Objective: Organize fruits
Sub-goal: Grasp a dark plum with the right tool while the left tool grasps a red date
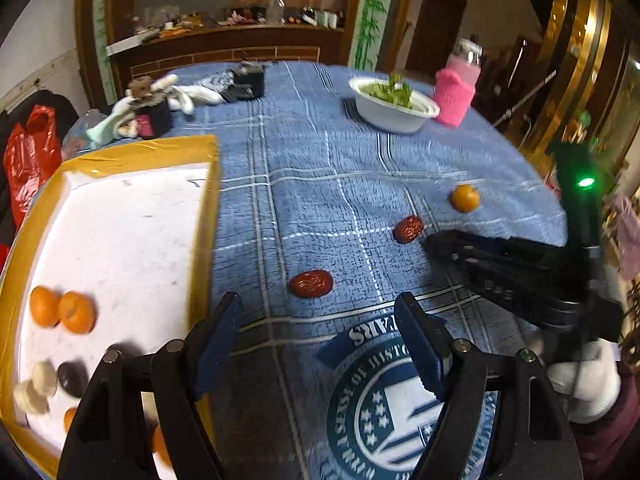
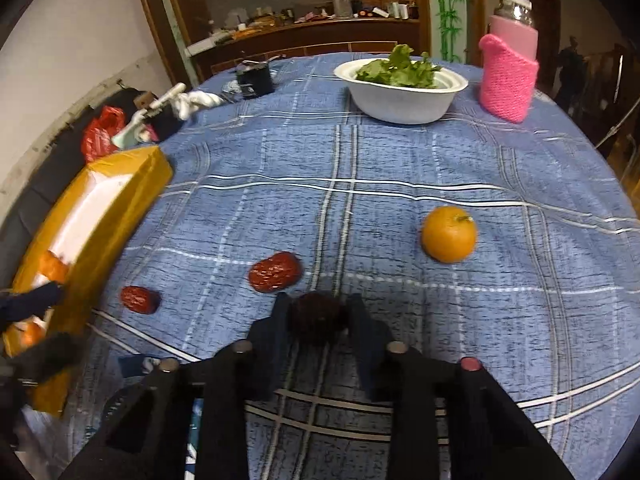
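Note:
My left gripper is open and empty, above the blue tablecloth just right of the yellow-rimmed white tray. The tray holds oranges and several small pale and dark pieces. A red date lies just ahead of the left fingers. A second red date and an orange lie farther right. My right gripper is shut on a dark red date. In the right wrist view, two dates and the orange lie on the cloth. The right gripper also shows in the left wrist view.
A white bowl of greens and a jar in a pink knitted sleeve stand at the far side. White gloves and dark boxes sit at the far left. A red bag hangs beyond the table edge.

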